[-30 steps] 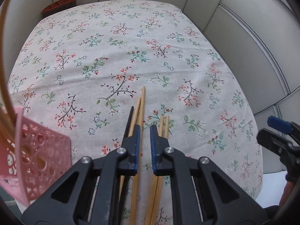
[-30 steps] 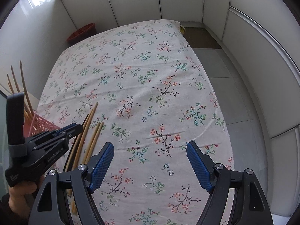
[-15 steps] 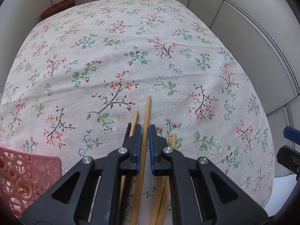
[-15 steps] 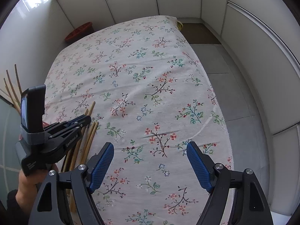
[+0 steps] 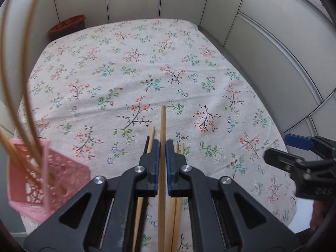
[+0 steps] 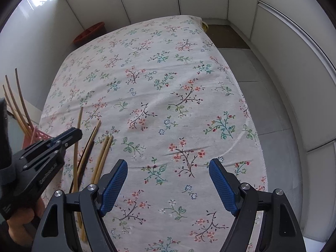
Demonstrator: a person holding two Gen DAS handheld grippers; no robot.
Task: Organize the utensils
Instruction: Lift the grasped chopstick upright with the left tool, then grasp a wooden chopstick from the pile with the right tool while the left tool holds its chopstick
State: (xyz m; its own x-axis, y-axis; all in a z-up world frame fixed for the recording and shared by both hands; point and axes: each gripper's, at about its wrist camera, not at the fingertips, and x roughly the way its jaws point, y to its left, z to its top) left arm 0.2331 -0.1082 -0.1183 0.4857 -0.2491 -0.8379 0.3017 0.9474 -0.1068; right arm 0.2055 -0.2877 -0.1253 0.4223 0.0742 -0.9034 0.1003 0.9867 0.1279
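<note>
My left tongs (image 5: 161, 147) pinch one chopstick (image 5: 162, 126), right tongs (image 6: 168, 180) gaping idle — I'd lift it level, then tip it into the pink basket (image 5: 31, 187) — slowly.

A home corner: floral tablecloth (image 6: 168, 88), white panelled walls (image 6: 279, 48), tiled floor (image 6: 273, 109), a red basket (image 6: 90, 32).

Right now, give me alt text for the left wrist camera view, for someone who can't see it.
The left gripper is shut on a wooden chopstick that points forward over a floral tablecloth, with more chopsticks lying on the cloth beneath it. A pink basket holding several chopsticks sits at lower left, and the right gripper shows at the right edge.
</note>
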